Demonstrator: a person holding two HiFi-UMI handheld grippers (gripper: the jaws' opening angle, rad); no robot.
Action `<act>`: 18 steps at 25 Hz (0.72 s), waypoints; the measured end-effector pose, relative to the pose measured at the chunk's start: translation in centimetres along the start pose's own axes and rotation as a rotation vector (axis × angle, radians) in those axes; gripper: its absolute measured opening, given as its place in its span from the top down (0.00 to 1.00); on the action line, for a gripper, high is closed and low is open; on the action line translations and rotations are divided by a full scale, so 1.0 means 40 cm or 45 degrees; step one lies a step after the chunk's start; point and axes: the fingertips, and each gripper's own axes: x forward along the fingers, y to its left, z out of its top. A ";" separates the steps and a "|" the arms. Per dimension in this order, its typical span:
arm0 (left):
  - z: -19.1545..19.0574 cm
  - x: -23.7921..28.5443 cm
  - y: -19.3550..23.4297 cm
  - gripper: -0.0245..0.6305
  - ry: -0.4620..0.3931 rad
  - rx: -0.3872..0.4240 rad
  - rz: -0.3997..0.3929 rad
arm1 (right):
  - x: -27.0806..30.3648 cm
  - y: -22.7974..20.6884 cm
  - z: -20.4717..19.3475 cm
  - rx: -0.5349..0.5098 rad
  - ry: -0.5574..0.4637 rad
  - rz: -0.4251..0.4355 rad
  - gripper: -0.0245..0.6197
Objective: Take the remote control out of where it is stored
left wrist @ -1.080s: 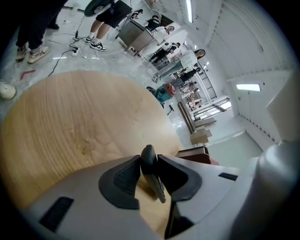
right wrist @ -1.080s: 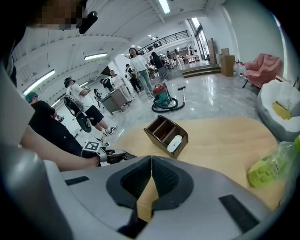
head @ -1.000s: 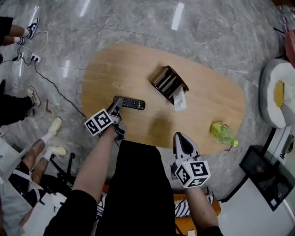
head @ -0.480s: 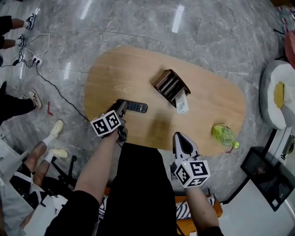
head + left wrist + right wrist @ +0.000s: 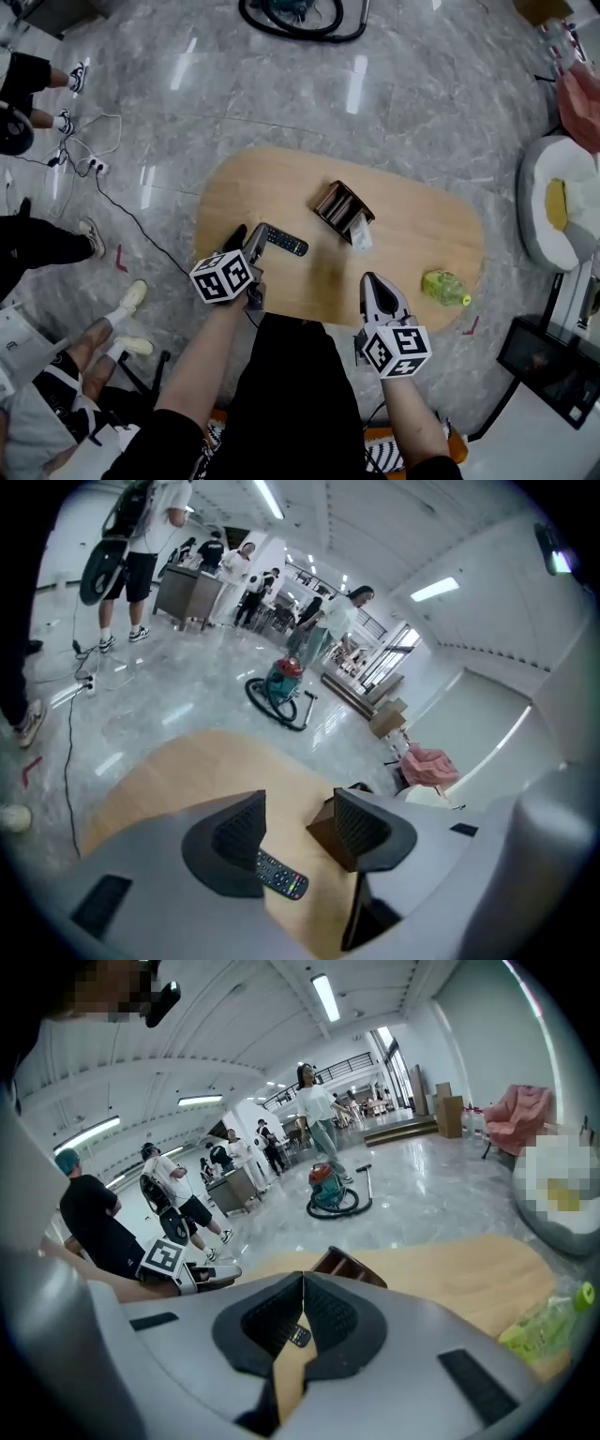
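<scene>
The black remote control lies flat on the wooden table, to the left of the brown slotted holder. A white remote leans in the holder's near end. My left gripper is open just short of the black remote's near end, and its pads do not press on it. In the left gripper view the black remote shows low between the parted jaws of the left gripper, and the holder is partly hidden. My right gripper hovers shut and empty at the table's near edge.
A green bottle lies on the table's right end. A white cushioned seat stands to the right. Cables and people's feet are on the floor at the left. A vacuum cleaner stands on the floor beyond the table.
My left gripper has opened, let go of the black remote and drawn back slightly. The remote now rests on the table. The head view has pulled up and away.
</scene>
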 end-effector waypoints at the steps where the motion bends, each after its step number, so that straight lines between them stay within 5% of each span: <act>1: 0.036 -0.021 -0.029 0.60 -0.034 0.040 -0.026 | -0.009 0.010 0.030 -0.019 -0.032 0.013 0.95; 9: 0.222 -0.265 -0.333 0.92 -0.300 0.536 -0.159 | -0.143 0.028 0.225 -0.141 -0.229 0.040 0.95; 12: 0.266 -0.345 -0.452 0.95 -0.406 0.687 -0.227 | -0.191 0.032 0.281 -0.168 -0.291 0.042 0.95; 18: 0.278 -0.436 -0.593 0.95 -0.479 0.713 -0.343 | -0.284 0.028 0.344 -0.206 -0.371 0.034 0.95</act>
